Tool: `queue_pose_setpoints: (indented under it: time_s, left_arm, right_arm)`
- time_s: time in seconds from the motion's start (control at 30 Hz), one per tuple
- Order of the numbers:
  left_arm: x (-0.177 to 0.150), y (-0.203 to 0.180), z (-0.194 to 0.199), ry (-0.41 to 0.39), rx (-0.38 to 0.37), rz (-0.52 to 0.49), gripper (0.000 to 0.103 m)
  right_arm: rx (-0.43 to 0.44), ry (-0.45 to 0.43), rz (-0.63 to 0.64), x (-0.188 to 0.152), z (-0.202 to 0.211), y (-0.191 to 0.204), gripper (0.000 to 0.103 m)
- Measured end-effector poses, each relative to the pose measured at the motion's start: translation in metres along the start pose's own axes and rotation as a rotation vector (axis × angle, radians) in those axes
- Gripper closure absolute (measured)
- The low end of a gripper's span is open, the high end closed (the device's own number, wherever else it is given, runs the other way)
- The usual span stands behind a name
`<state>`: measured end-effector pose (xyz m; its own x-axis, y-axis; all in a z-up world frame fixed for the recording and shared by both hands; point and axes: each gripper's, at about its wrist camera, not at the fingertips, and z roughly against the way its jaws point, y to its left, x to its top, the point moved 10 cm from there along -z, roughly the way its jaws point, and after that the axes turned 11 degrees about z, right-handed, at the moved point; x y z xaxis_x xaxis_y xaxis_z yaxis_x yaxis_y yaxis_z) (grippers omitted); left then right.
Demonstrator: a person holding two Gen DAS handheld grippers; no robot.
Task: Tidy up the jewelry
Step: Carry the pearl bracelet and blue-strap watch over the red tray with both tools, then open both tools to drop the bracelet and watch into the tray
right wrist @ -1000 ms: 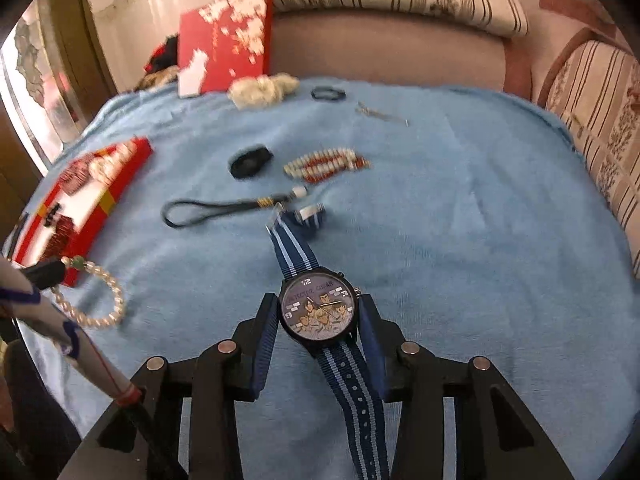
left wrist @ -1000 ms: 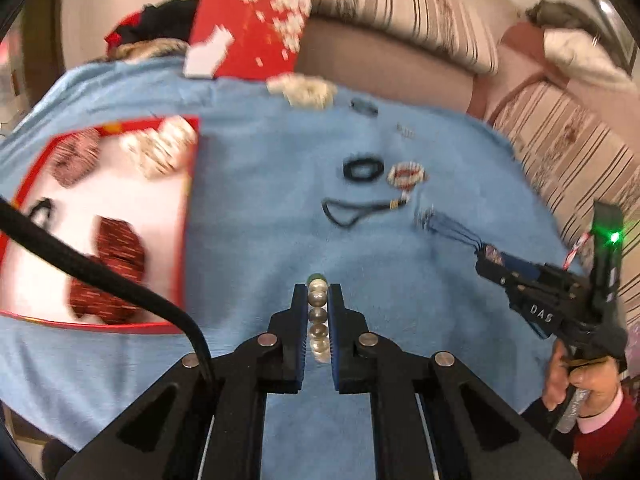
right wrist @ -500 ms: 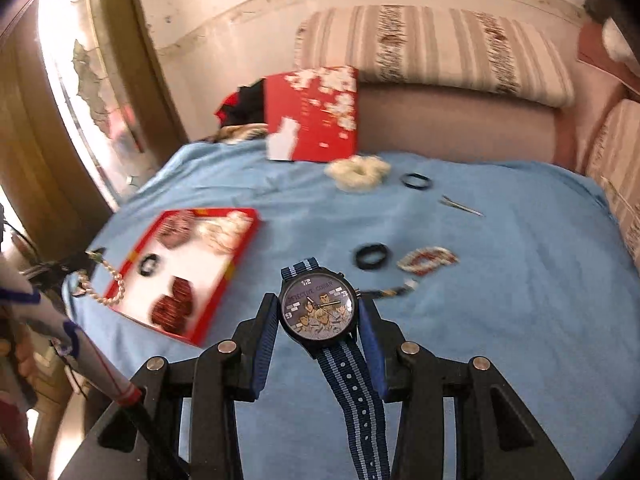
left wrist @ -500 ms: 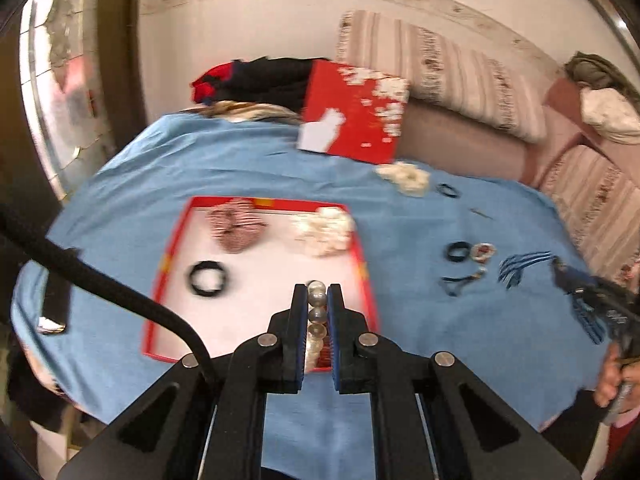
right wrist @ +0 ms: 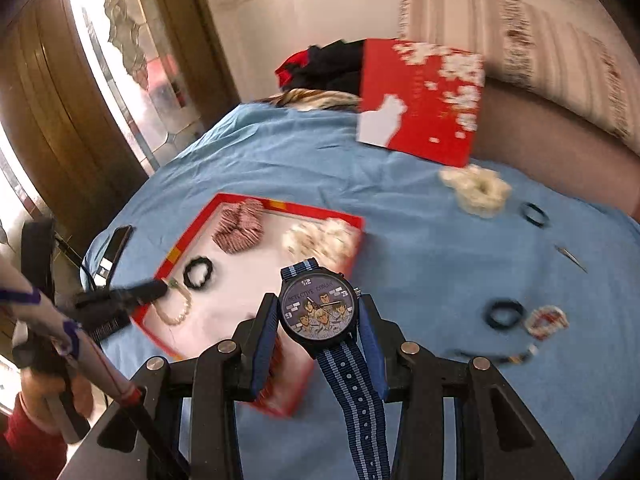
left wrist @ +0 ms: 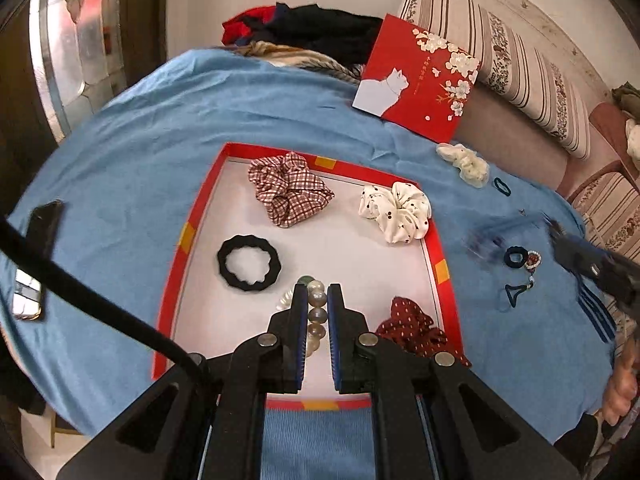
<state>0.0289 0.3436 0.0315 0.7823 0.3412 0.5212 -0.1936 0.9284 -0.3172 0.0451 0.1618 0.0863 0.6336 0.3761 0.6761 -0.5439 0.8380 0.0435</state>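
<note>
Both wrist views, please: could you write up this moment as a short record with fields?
left gripper: shut on pearl bracelet, over the red tray
right gripper: shut on watch, strap hanging down
in tray: checked scrunchie, white scrunchie, black hair tie, dark red scrunchie
still on blue cloth: cream scrunchie, thin hair tie, dark hair tie, beaded bracelet

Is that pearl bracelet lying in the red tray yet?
Not yet. The bracelet is clamped between the left gripper's fingers, over the tray.
</note>
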Motion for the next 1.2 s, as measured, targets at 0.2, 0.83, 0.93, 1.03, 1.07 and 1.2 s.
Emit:
queue_pose_setpoints:
  time_s: [0.2,0.83,0.93,1.03,1.07,1.2]
  left_arm:
    - [0.005,0.041,-0.031,0.052,0.028,0.086,0.094]
    - [-0.004,0.088,-0.050,0.084,0.021,0.168,0.094]
    - [-0.006,0.092,-0.054,0.088,0.029,0.182,0.094]
    - [-0.007,0.093,-0.053,0.082,0.032,0.188,0.094]
    - [-0.007,0.093,-0.053,0.081,0.037,0.184,0.094]
    - [-0.008,0.091,-0.052,0.074,0.048,0.161,0.094]
  right_arm:
    - [-0.006,-0.032,-0.028,0.057,-0.047,0.029,0.060]
    - [0.142,0.267,-0.051,-0.029,-0.144,0.082,0.060]
    - [0.180,0.246,-0.094,-0.024,-0.145,0.085,0.060]
    - [0.179,0.236,-0.092,-0.020,-0.154,0.086,0.060]
    - [0.171,0.236,-0.083,-0.020,-0.157,0.086,0.060]
    - [0.152,0.234,-0.044,-0.022,-0.162,0.087,0.059]
